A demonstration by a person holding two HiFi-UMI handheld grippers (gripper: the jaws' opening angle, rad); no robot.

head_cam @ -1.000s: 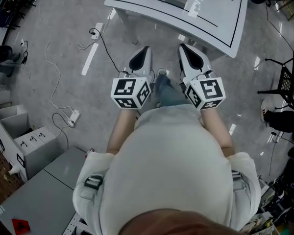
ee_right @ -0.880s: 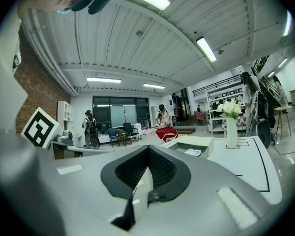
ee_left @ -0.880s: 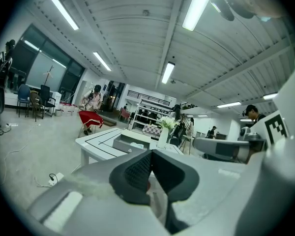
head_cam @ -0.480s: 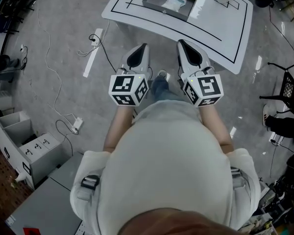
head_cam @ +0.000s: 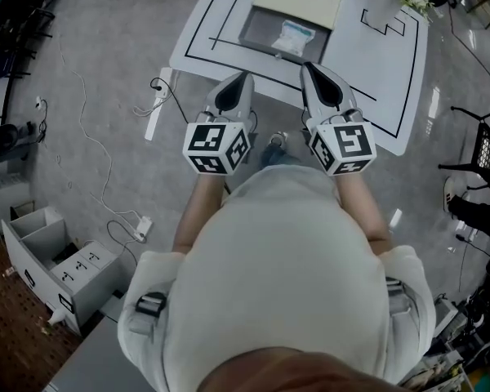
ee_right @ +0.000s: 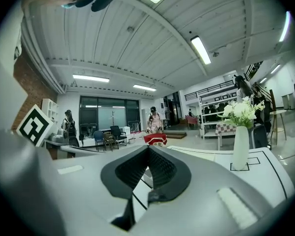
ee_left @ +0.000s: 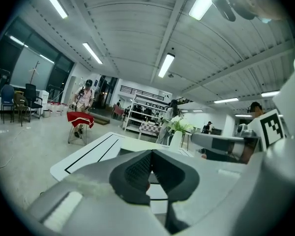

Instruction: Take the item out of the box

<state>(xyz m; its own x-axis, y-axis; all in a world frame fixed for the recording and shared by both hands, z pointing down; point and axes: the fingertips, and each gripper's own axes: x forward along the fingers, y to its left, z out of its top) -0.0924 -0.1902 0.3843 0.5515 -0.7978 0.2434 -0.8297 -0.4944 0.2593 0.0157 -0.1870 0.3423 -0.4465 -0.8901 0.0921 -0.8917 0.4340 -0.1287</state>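
Closed and empty: a person stands at the near edge of a white table (head_cam: 376, 64) with a gripper in each hand, both aimed across it toward 12 o'clock. The left gripper (head_cam: 238, 84) and the right gripper (head_cam: 313, 76) each have their jaws pressed together with nothing between them, as each gripper's own view confirms.

The box (head_cam: 260, 33), a shallow gray tray with its lid flap folded back toward 12 o'clock, sits on the table just beyond the gripper tips. Its long side runs from 9 to 3 o'clock. The item, a clear bag (head_cam: 294, 37), lies flat in the box's right half, untouched.

From the left gripper the bag lies at about 1 o'clock, and from the right gripper at about 11 o'clock. It sits ahead of the gap between the two hands, and the right gripper looks the nearer. From above the bag appears nearly square, so its long axis cannot be told.

The lift has not begun. Either gripper would likely need to open, then dip over the box's near wall.
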